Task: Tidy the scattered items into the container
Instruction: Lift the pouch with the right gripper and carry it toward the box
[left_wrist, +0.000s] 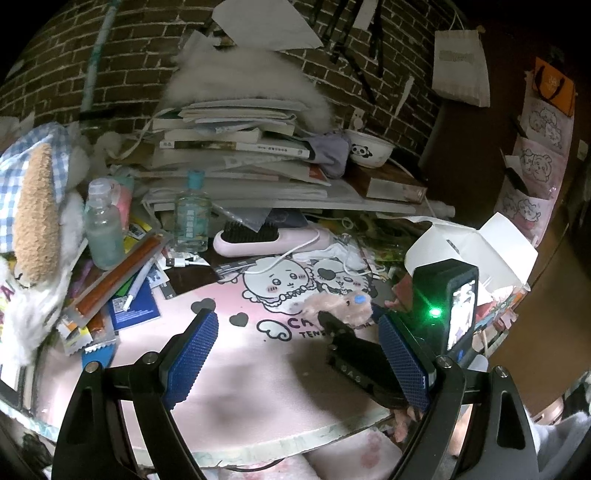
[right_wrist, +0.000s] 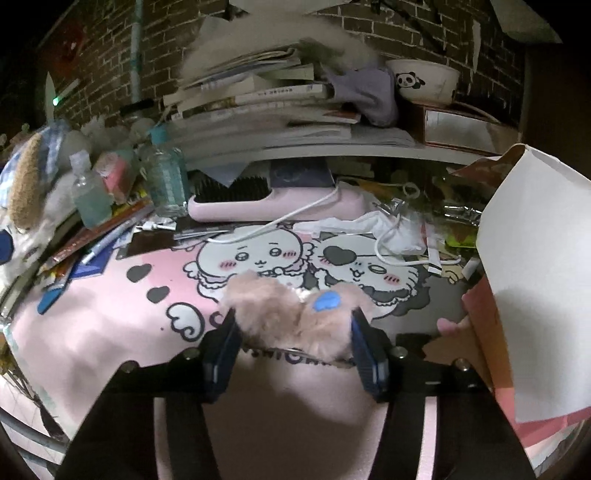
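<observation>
Item: right gripper (right_wrist: 293, 328). My jaws were pinched on a pink furry toy (right_wrist: 291, 314), one blue pad on each flank. The toy carried a blue patch (right_wrist: 327, 301) on its upper right side and bulged forward past my fingertips, above the pink cartoon mat (right_wrist: 110, 314).

Item: left gripper (left_wrist: 299, 354). My jaws stood spread wide with nothing between the pads, only bare mat (left_wrist: 240, 369) below. The same furry toy (left_wrist: 340, 304) showed ahead and a little right of this gap, held in the black tips of my other gripper (left_wrist: 332, 325).

Item: white paper bag (right_wrist: 532, 266). Located to the right of my right jaws, its mouth standing open; a fingertip (right_wrist: 448, 326) touched its lower left edge. From the left wrist view the bag (left_wrist: 480, 243) sat ahead and to the right, behind my right gripper's camera.

Item: clutter ahead of both jaws. Pink hairbrush (right_wrist: 273, 206) with a white cable (right_wrist: 295, 218) draped over it; two clear bottles (right_wrist: 88, 195) ahead and left; a stack of books (left_wrist: 236, 147) beyond; a panda bowl (right_wrist: 424, 81) ahead and right, on a box.

Item: plush toy in blue check cloth (left_wrist: 33, 206), far left of my left jaws.
</observation>
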